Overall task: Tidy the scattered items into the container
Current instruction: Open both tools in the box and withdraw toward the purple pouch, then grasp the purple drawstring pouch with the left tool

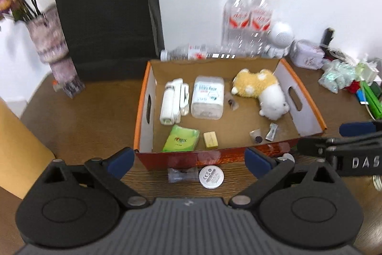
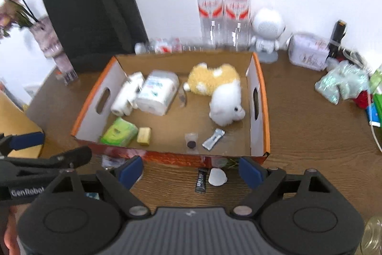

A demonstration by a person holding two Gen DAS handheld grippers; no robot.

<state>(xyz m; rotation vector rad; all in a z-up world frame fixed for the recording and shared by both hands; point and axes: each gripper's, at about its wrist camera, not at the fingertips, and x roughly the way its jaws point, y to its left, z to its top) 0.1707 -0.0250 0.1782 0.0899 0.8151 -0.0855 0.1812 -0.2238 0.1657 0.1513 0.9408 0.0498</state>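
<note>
Cardboard, orange-rimmed: the container (image 1: 308, 111) in the left wrist view sits mid-table, already holding a plush dog (image 1: 262, 90), a wipes tub (image 1: 207, 97), a green tissue pack (image 1: 181, 141) and smaller bits. The left gripper (image 1: 189, 163) hangs before the box's near wall, fingers spread wide and empty; a round white disc (image 1: 211, 176) and a clear wrapped sweet (image 1: 182, 175) lie on the table between them. A low sweep inward could likely catch that near wall and shove the box.

From the right wrist view, the right gripper (image 2: 191, 172) is likewise spread, nothing held, over a dark sachet (image 2: 201, 181) and a white cap (image 2: 217, 177) just outside the box. The two tools are close side by side and could collide; open tabletop lies right of the box, clutter further right
</note>
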